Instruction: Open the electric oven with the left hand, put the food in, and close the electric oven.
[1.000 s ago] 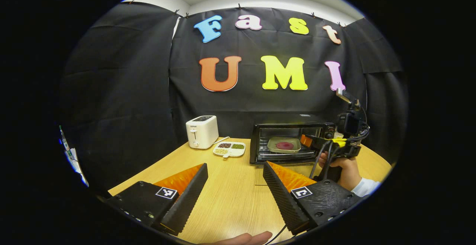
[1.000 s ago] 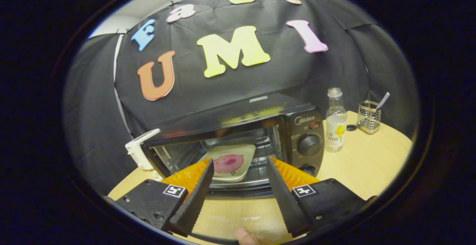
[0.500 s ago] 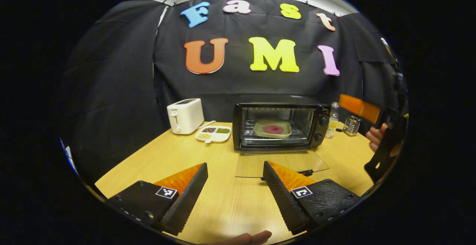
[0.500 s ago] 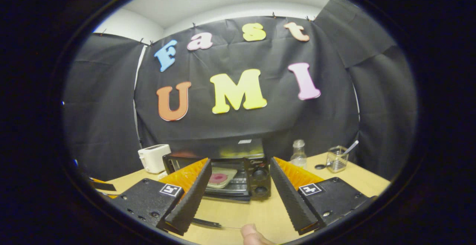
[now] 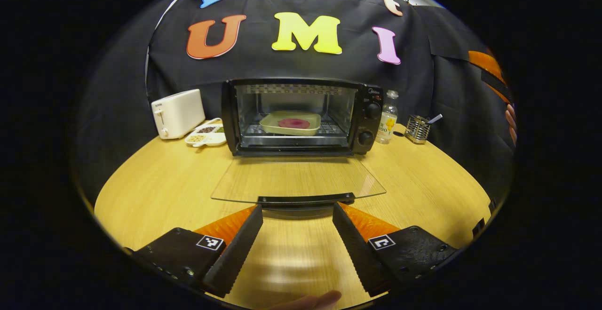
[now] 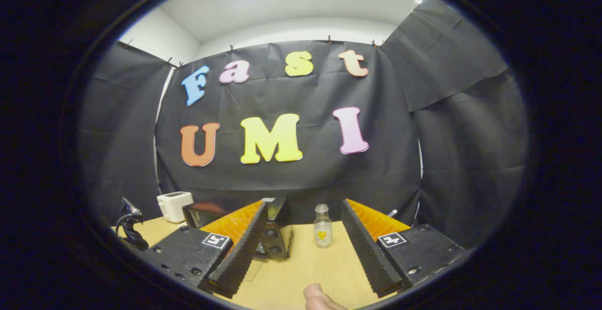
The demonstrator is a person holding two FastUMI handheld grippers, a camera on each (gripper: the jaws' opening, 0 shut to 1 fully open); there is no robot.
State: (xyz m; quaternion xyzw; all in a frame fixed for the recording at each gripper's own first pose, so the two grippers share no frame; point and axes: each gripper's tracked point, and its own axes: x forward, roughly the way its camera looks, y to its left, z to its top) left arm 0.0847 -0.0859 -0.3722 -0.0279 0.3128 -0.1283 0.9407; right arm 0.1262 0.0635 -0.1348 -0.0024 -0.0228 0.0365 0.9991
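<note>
We have the left tool [image 5: 297,216] gaping wide and holding nothing, its tips just short of the door handle [image 5: 305,200], which lies dead ahead at 12 o'clock with its long axis crosswise to our fingers. The glass door [image 5: 298,178] lies flat and open over the tabletop [image 5: 155,178]; beyond it, the food [image 5: 293,123] sits on its tray [image 5: 290,123] on the rack inside the oven [image 5: 301,116]. Closing is what remains, and our left tool is clearly the nearer one. The right tool [image 6: 304,234] is wide open too and empty, well back, with the oven at its 11 o'clock. Half a second ago the handle was farther off and to the right; we have since squared up to it, while the right tool has pulled away.
</note>
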